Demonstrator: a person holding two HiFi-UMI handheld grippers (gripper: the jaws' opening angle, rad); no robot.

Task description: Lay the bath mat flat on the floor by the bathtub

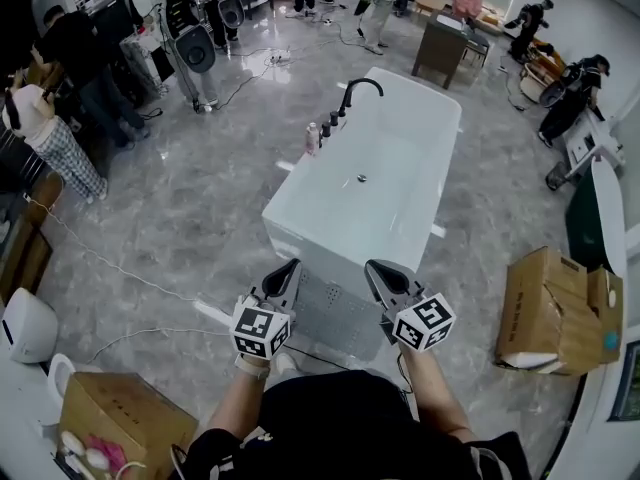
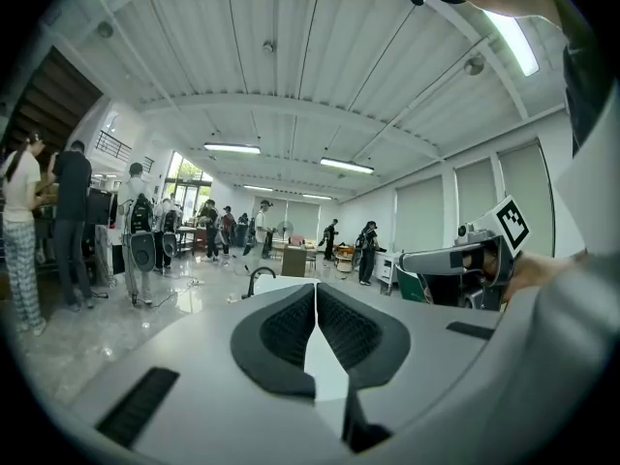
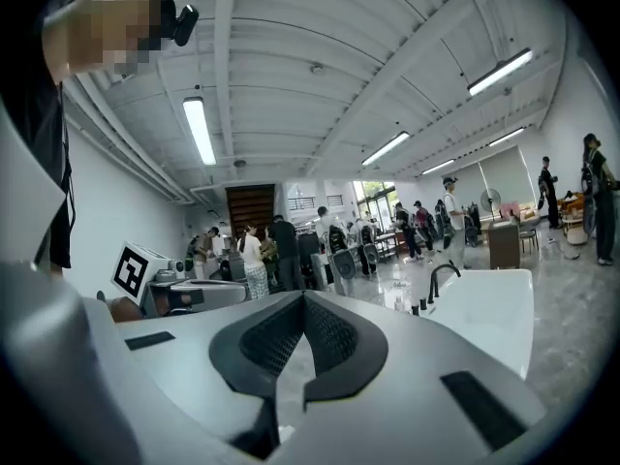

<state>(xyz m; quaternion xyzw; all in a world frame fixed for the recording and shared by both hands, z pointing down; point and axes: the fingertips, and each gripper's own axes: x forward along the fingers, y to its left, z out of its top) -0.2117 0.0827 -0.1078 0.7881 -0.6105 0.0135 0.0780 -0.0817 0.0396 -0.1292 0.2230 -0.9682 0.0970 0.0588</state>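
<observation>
Black tee (image 1: 345, 418), short sleeves. Left claw (image 1: 287, 271) & right claw (image 1: 377, 270): lt-grey shells, black ribbed pads (image 2: 291, 329), each w/ white cube (image 1: 261, 331), black square markers.

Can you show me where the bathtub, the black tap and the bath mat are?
bathtub (image 1: 400, 168), head view, on its bare white inside.
black tap (image 1: 352, 88), head view, on its curved spout.
bath mat (image 1: 335, 313), head view, on the middle of the dotted sheet.
</observation>
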